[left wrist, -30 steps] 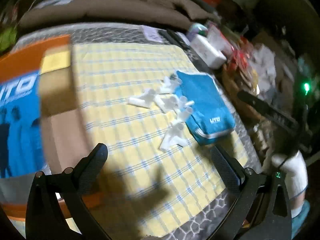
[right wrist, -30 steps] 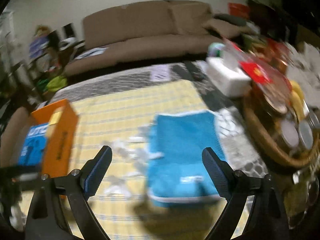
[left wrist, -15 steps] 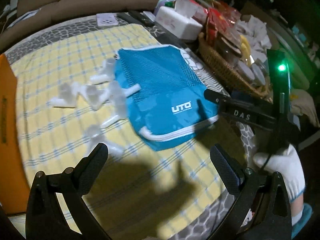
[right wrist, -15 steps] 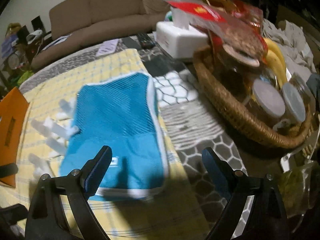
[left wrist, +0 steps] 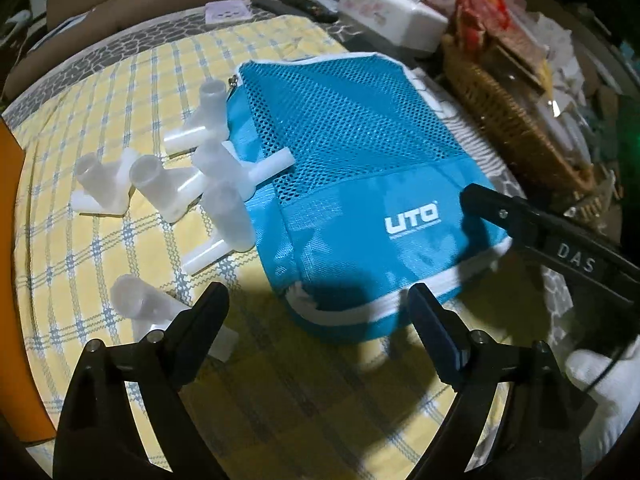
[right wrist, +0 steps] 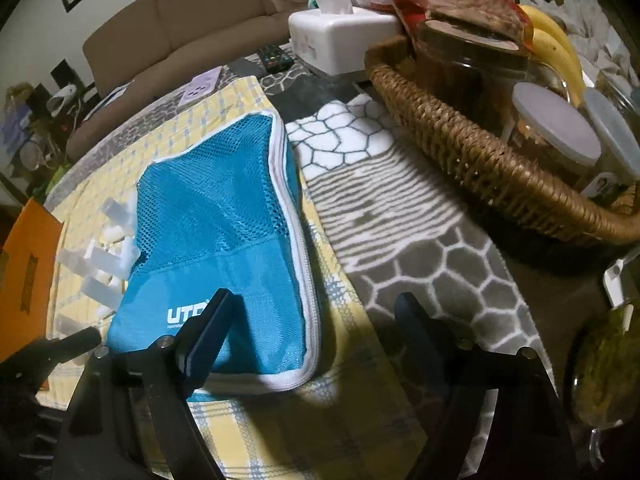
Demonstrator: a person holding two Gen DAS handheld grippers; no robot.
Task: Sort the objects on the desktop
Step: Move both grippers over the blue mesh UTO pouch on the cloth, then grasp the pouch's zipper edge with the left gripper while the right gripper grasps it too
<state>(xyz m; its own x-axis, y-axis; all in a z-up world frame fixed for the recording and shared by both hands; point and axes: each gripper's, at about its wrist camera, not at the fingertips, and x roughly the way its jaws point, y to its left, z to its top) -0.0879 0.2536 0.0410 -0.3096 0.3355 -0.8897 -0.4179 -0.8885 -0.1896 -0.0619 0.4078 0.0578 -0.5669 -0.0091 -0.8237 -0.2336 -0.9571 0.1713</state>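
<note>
Blue mesh zip pouch (left wrist: 344,200) lies on the yellow checked cloth (left wrist: 120,80), partly covering white plastic pipe connectors (left wrist: 216,184). Left gripper (left wrist: 316,312) and right gripper (right wrist: 312,320) both gape wide, holding nothing.

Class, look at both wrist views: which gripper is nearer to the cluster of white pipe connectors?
Left. The left gripper hangs open beside the white pipe connectors, one finger overlapping the nearest one. The right gripper is at the far side of the blue pouch.
</note>
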